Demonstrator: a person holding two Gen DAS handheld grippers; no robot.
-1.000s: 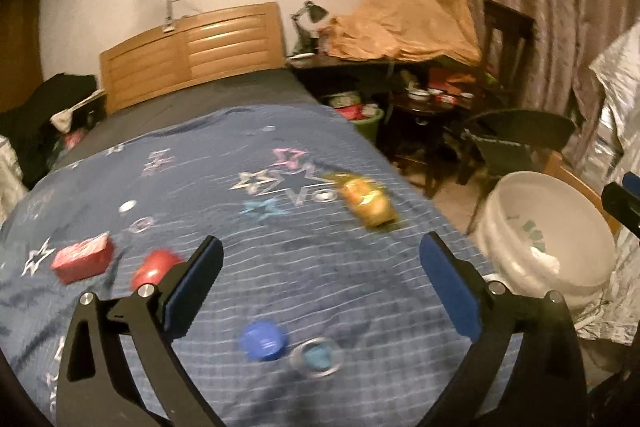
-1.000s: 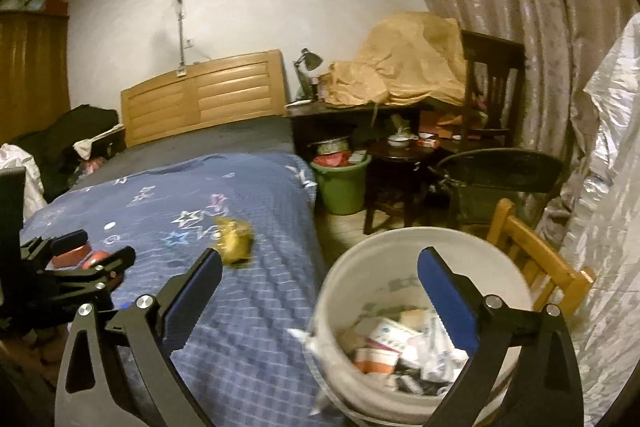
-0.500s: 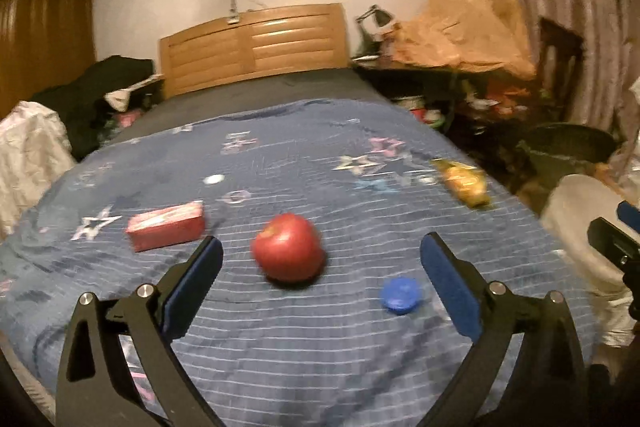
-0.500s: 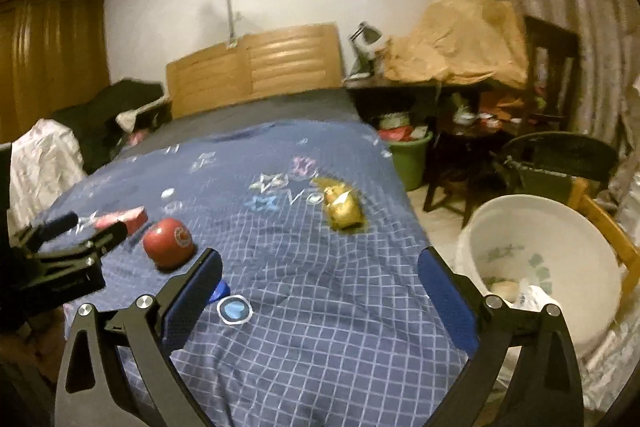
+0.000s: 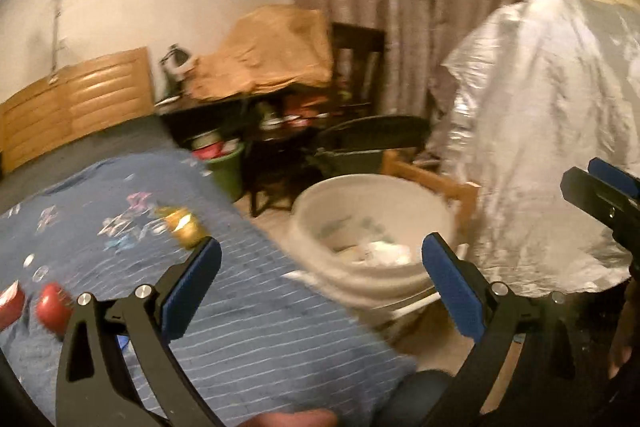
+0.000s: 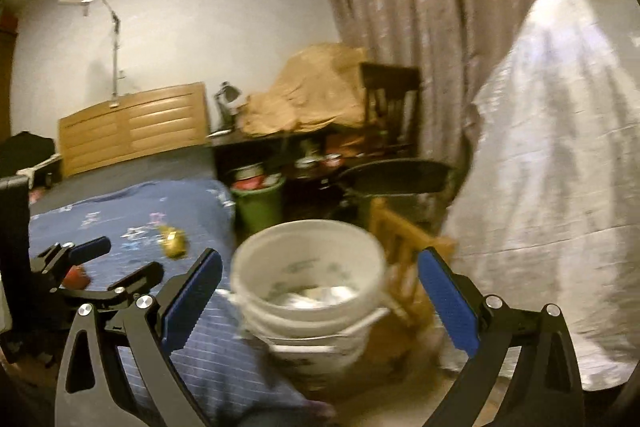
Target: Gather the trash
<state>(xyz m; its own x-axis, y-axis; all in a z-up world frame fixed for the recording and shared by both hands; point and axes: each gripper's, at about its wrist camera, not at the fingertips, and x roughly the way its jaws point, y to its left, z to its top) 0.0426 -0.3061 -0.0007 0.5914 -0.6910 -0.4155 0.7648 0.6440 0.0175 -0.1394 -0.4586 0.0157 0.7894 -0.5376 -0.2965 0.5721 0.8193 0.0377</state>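
A white bucket (image 5: 372, 211) (image 6: 308, 259) holding paper trash stands on the floor beside the bed. A crumpled yellow wrapper (image 5: 184, 225) (image 6: 173, 242) lies on the blue star-print blanket (image 5: 240, 315). A red apple (image 5: 53, 309) and the end of a red box (image 5: 9, 301) lie at the blanket's left. My left gripper (image 5: 320, 291) is open and empty, over the bed's edge, facing the bucket. My right gripper (image 6: 318, 301) is open and empty, framing the bucket. The left gripper (image 6: 104, 263) also shows in the right wrist view.
A silver plastic sheet (image 5: 552, 131) drapes a tall shape at right. A wooden chair (image 6: 404, 247) stands behind the bucket, near a green bin (image 6: 260, 203), a dark cluttered table (image 5: 288, 131) and curtains (image 6: 420, 7). The wooden headboard (image 6: 132, 127) is at the far left.
Both views have swung right from the bed toward the bucket. The apple and red box have slid to the left edge of the left wrist view. Both grippers stayed open.
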